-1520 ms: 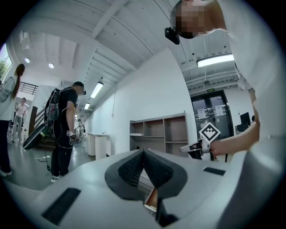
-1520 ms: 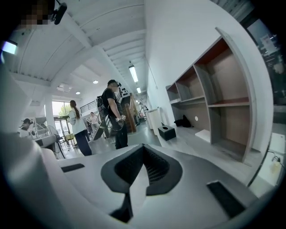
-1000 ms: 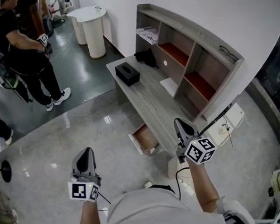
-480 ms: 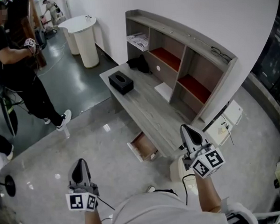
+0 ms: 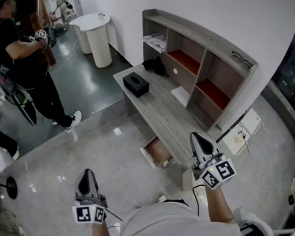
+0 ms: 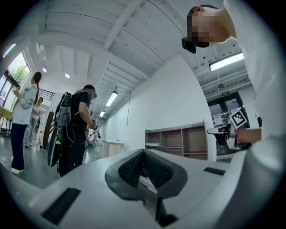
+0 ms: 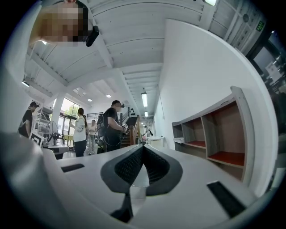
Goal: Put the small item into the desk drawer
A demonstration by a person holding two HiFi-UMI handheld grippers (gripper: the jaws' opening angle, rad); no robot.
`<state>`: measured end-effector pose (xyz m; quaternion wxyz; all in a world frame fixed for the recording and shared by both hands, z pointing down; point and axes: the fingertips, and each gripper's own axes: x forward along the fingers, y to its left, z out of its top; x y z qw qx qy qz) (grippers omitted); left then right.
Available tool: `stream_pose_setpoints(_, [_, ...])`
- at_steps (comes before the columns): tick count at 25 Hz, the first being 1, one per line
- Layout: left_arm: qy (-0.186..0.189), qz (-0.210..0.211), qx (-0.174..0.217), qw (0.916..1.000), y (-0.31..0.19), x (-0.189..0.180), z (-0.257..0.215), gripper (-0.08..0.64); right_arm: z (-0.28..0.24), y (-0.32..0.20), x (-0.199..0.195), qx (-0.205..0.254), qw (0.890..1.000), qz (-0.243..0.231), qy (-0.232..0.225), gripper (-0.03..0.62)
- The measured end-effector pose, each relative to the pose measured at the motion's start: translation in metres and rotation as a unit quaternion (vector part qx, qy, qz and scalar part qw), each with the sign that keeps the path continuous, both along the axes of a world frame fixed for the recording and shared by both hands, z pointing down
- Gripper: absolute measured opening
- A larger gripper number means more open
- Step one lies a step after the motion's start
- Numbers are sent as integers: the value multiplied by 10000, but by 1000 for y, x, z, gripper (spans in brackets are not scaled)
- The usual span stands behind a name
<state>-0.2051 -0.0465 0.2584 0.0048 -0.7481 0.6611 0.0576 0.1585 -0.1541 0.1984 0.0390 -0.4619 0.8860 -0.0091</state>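
Observation:
A grey desk (image 5: 162, 109) with a shelf hutch (image 5: 203, 51) stands ahead of me. Its low drawer (image 5: 157, 152) is pulled open toward the floor, and I see nothing inside it. On the desktop lie a black box (image 5: 135, 84), a black bundle (image 5: 154, 65) and a white sheet (image 5: 179, 94). My right gripper (image 5: 197, 136) hovers over the desk's near end, jaws shut and empty (image 7: 143, 146). My left gripper (image 5: 86, 172) hangs over the floor left of the drawer, also shut and empty (image 6: 143, 152). Neither touches anything.
A person in black (image 5: 29, 62) stands at the far left by a white round pedestal (image 5: 96, 36). Papers (image 5: 155, 39) lie in the hutch's far shelf. White boxes (image 5: 243, 129) sit on the floor right of the desk, and a white bin (image 5: 187, 180) below my right hand.
My left gripper has dropped lower and nearer to me. The right gripper has eased slightly right along the desk's near end. The person at the far left has shifted stance.

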Motion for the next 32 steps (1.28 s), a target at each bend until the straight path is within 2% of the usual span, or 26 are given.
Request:
stream_pose_setpoints(6, [-10,-69,-64,10000,24,-17,1,18,10,16,-29,-160,9997,-158,-21,22])
stream_pose_setpoints(12, [49,15,-119,9999,43,-28,7,18,13,37,-41,-170,9998,-79,78,22])
stream_pose_setpoints(17, [63,113,-128,9998,56,-34,8,18,14,59,-54,11,9981,51,613,21])
stream_pose_setpoints(19, [79,158,-139,9997,59,-36,10,18,13,67,-61,47,9975,6,698,21])
stream_pose_setpoints(32, [220,422,-205,9987,69,-32,24,18,26,93,-64,-110,9973,118,721,21])
